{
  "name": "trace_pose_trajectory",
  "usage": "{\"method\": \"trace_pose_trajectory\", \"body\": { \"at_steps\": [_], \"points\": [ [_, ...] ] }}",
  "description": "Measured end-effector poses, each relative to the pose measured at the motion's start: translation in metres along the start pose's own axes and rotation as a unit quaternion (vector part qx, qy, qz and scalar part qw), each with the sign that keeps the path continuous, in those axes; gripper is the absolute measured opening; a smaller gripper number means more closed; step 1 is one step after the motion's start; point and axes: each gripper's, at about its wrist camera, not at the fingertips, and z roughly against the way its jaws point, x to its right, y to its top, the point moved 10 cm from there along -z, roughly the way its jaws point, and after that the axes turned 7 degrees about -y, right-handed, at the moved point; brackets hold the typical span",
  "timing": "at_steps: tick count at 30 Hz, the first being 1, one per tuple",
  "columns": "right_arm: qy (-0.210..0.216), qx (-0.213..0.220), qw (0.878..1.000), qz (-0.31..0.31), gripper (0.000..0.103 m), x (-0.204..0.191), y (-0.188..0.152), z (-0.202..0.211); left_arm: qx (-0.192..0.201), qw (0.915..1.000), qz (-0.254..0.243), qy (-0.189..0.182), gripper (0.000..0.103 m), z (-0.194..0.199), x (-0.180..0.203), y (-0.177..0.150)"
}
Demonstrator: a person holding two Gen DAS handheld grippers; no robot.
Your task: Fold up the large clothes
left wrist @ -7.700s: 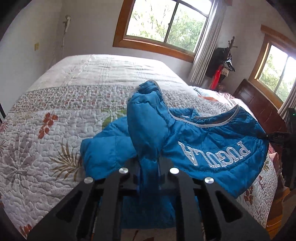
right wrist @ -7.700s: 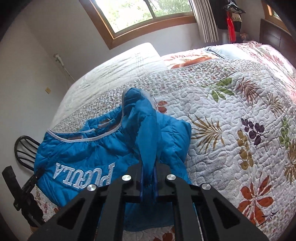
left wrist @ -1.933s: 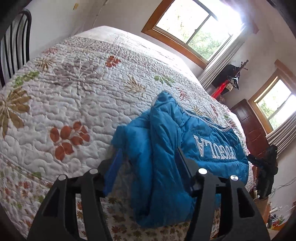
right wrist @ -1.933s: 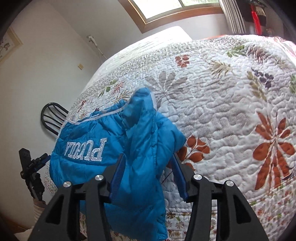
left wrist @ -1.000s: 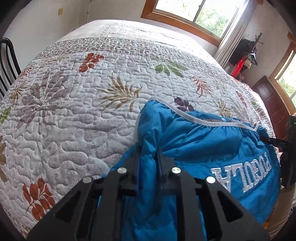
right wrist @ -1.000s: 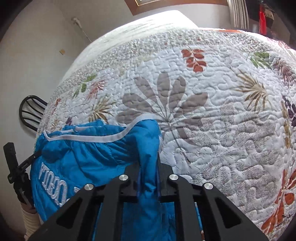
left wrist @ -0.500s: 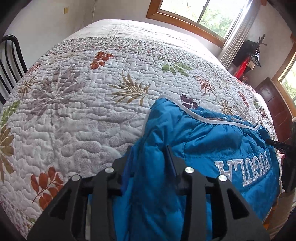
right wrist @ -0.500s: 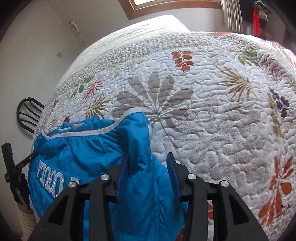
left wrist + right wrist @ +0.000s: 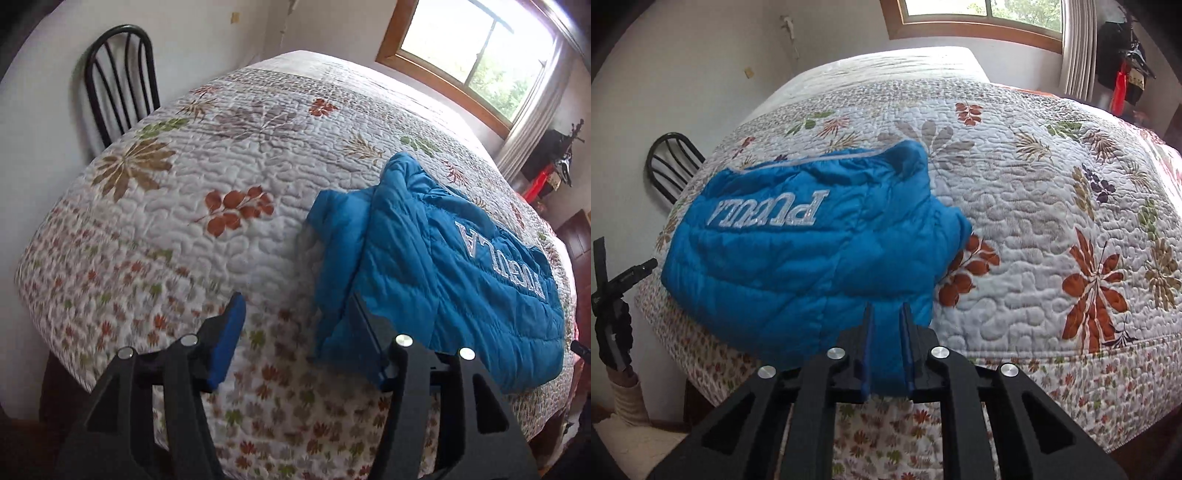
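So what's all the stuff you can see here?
jacket: one, blue and puffy with silver letters, on the quilt at the bed's near edge
quilt: one, white with coloured leaves, covering the bed
chair: one, black, beside the bed by the wall
window: one, wooden frame, behind the bed
curtain: one, pale, beside the window
hanging clothes: a few, black and red, in the corner
left gripper: one, black with blue pads, open over the quilt, jaws just been opening, nothing pressed between them
right gripper: one, black with blue pads, jaws just closed on the jacket's near edge
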Motion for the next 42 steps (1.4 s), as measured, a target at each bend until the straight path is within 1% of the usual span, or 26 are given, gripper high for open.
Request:
{"method": "trace_pose_trajectory", "body": {
  "at_steps": [3, 4, 5, 7, 8, 10, 11, 12, 14, 17, 19, 21, 24, 26, 27, 29, 31, 32, 33, 34, 35, 36, 37, 38, 39, 42],
  "points": [
    [0.002, -0.007, 1.0, 0.023, 0.009, -0.015, -0.015, 0.0, 0.008, 0.9998, 0.019, -0.005, 0.058, 0.012, 0.001, -0.022],
    [0.001, -0.009, 1.0, 0.026, 0.008, -0.018, -0.017, -0.001, 0.013, 0.9996, 0.023, -0.013, 0.059, 0.017, 0.004, -0.028],
    [-0.004, -0.012, 0.999, 0.031, 0.008, -0.02, -0.02, -0.003, 0.015, 0.9992, 0.03, -0.022, 0.063, 0.02, 0.006, -0.033],
    [-0.021, -0.019, 0.999, 0.038, 0.007, -0.019, -0.022, -0.011, 0.014, 0.9978, 0.047, -0.044, 0.065, 0.021, 0.014, -0.043],
    [-0.029, -0.025, 0.999, 0.039, 0.006, -0.018, -0.024, -0.016, 0.01, 0.9973, 0.051, -0.052, 0.065, 0.018, 0.019, -0.046],
    [-0.03, -0.038, 0.998, 0.041, 0.004, -0.015, -0.028, -0.029, 0.006, 0.9962, 0.058, -0.065, 0.065, 0.013, 0.025, -0.053],
    [-0.029, -0.049, 0.998, 0.039, 0.004, -0.014, -0.032, -0.037, 0.005, 0.996, 0.061, -0.065, 0.065, 0.009, 0.027, -0.054],
    [-0.027, -0.059, 0.997, 0.035, 0.004, -0.013, -0.036, -0.045, 0.002, 0.9958, 0.066, -0.064, 0.065, 0.004, 0.029, -0.056],
    [-0.017, -0.078, 0.997, 0.02, 0.002, -0.011, -0.044, -0.06, -0.006, 0.9941, 0.078, -0.075, 0.065, -0.005, 0.033, -0.059],
    [-0.022, -0.074, 0.997, 0.022, 0.002, -0.01, -0.046, -0.059, -0.018, 0.99, 0.096, -0.102, 0.065, -0.015, 0.046, -0.065],
    [-0.023, -0.075, 0.997, 0.022, 0.002, -0.01, -0.047, -0.059, -0.022, 0.9895, 0.089, -0.112, 0.069, -0.02, 0.055, -0.065],
    [-0.023, -0.077, 0.997, 0.021, 0.002, -0.009, -0.047, -0.059, -0.023, 0.9896, 0.09, -0.109, 0.07, -0.027, 0.057, -0.063],
    [-0.018, -0.08, 0.996, 0.018, 0.002, -0.01, -0.047, -0.058, -0.017, 0.9864, 0.111, -0.12, 0.071, -0.034, 0.055, -0.055],
    [-0.009, -0.087, 0.996, 0.012, 0.002, -0.009, -0.045, -0.059, -0.012, 0.986, 0.114, -0.121, 0.073, -0.036, 0.054, -0.047],
    [-0.004, -0.09, 0.996, 0.008, 0.002, -0.009, -0.044, -0.059, -0.009, 0.9861, 0.114, -0.12, 0.075, -0.038, 0.053, -0.044],
    [0.004, -0.097, 0.995, 0.005, 0.002, -0.008, -0.043, -0.059, -0.011, 0.985, 0.124, -0.119, 0.079, -0.042, 0.05, -0.038],
    [0.009, -0.104, 0.995, 0.005, 0.002, -0.008, -0.042, -0.058, -0.019, 0.9816, 0.14, -0.128, 0.079, -0.047, 0.047, -0.035],
    [0.01, -0.107, 0.994, 0.005, 0.002, -0.008, -0.042, -0.059, -0.024, 0.9782, 0.152, -0.139, 0.073, -0.05, 0.047, -0.036],
    [0.012, -0.11, 0.994, 0.006, 0.002, -0.008, -0.042, -0.059, -0.029, 0.9738, 0.163, -0.156, 0.064, -0.053, 0.048, -0.037],
    [0.013, -0.112, 0.994, 0.006, 0.002, -0.008, -0.041, -0.059, -0.034, 0.9702, 0.171, -0.169, 0.061, -0.056, 0.048, -0.038],
    [0.015, -0.115, 0.993, 0.006, 0.002, -0.007, -0.041, -0.059, -0.035, 0.9671, 0.178, -0.178, 0.054, -0.057, 0.048, -0.039],
    [0.018, -0.117, 0.993, 0.006, 0.002, -0.007, -0.041, -0.06, -0.034, 0.9647, 0.182, -0.187, 0.045, -0.057, 0.048, -0.04],
    [0.02, -0.118, 0.993, 0.006, 0.002, -0.007, -0.041, -0.059, -0.033, 0.9622, 0.185, -0.197, 0.041, -0.057, 0.05, -0.042],
    [0.023, -0.12, 0.992, 0.005, 0.002, -0.007, -0.041, -0.06, -0.031, 0.9603, 0.188, -0.204, 0.032, -0.055, 0.051, -0.044],
    [0.026, -0.122, 0.992, 0.004, 0.002, -0.007, -0.039, -0.061, -0.026, 0.9575, 0.194, -0.211, 0.026, -0.052, 0.052, -0.048],
    [0.035, -0.124, 0.992, 0.001, 0.001, -0.006, -0.039, -0.063, -0.019, 0.9532, 0.207, -0.22, 0.021, -0.048, 0.051, -0.059]
  ]
}}
